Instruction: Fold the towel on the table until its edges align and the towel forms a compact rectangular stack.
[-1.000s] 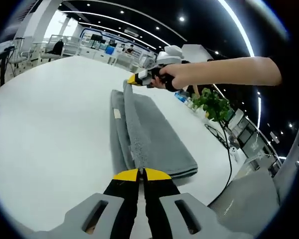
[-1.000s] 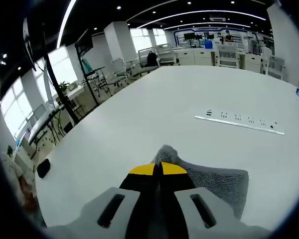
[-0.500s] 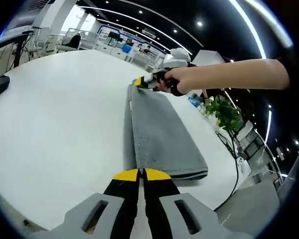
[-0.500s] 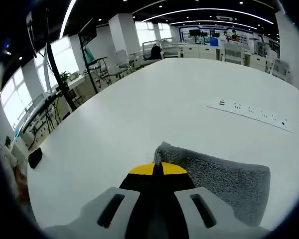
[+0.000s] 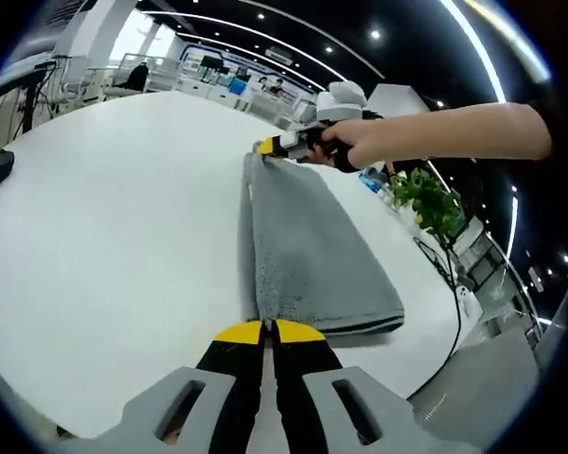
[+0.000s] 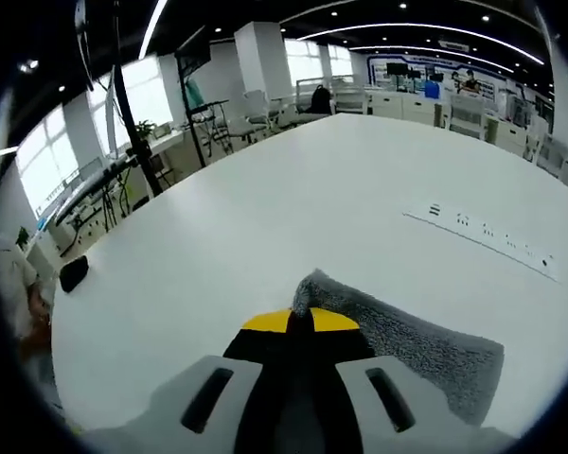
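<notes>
Fuzzy grey towel (image 5: 308,246) now flatter, long rectangle, glossy table (image 5: 104,236)

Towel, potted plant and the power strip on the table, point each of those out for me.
towel (image 5: 312,246): left gripper view, on the flat grey top layer.
potted plant (image 5: 426,199): left gripper view, on its green leaves past the table edge.
power strip (image 6: 483,238): right gripper view, on the middle of the long white bar.
</notes>
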Demonstrator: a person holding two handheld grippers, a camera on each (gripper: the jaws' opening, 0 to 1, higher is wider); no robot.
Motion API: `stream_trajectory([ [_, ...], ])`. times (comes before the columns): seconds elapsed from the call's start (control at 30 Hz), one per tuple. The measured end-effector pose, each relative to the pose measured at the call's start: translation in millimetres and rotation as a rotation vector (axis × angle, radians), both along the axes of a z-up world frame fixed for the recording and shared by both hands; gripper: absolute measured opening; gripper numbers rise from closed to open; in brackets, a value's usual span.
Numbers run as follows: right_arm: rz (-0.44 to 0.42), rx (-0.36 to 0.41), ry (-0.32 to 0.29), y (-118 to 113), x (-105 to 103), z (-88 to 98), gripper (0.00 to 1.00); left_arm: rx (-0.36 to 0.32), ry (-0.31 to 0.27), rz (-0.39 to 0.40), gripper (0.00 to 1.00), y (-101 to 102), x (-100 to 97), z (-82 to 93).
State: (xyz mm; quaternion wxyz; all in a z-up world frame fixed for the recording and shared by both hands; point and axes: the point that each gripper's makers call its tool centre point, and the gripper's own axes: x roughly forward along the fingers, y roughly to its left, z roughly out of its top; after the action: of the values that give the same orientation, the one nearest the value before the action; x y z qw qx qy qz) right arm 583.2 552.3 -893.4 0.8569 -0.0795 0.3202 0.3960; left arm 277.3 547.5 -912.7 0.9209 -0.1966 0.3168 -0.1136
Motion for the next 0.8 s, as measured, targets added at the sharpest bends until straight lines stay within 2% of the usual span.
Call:
stream_trajectory([
  [0.07, 0.003, -0.027, -0.039, -7, -1, 5.9, 0.11, 0.013, -0.015, -0.030, 0.04, -1, -0.1, 2.6],
  [0.17, 0.011, -0.031, -0.052, -15, -1, 12.5, 0.12, 0.032, -0.079, -0.074, 0.09, -2, 1.0, 16.1],
  [0.27, -0.005, -0.027, -0.046, -27, -3, 14.0, 0.13, 0.036, -0.097, -0.080, 0.17, 1, 0.2, 26.8],
  [0.47, -0.011, -0.015, -0.012, -54, -15, 17.9, 0.14, 0.078, -0.108, -0.096, 0.19, 12, 9.5, 41.8],
  [0.6, -0.025, -0.010, 0.002, -66, -16, 17.2, 0.17, 0.107, -0.103, -0.109, 0.21, 18, 26.7, 45.5],
  [0.7, 0.002, -0.115, -0.033, -90, -21, 13.2, 0.26, 0.152, -0.106, -0.157, 0.24, 16, 42.9, 47.4],
  [0.73, 0.008, -0.112, -0.034, -92, -23, 13.0, 0.29, 0.157, -0.109, -0.166, 0.25, 15, 48.6, 48.5],
  [0.8, 0.009, -0.105, -0.033, -97, -25, 13.4, 0.30, 0.171, -0.121, -0.191, 0.26, 11, 63.8, 51.3],
])
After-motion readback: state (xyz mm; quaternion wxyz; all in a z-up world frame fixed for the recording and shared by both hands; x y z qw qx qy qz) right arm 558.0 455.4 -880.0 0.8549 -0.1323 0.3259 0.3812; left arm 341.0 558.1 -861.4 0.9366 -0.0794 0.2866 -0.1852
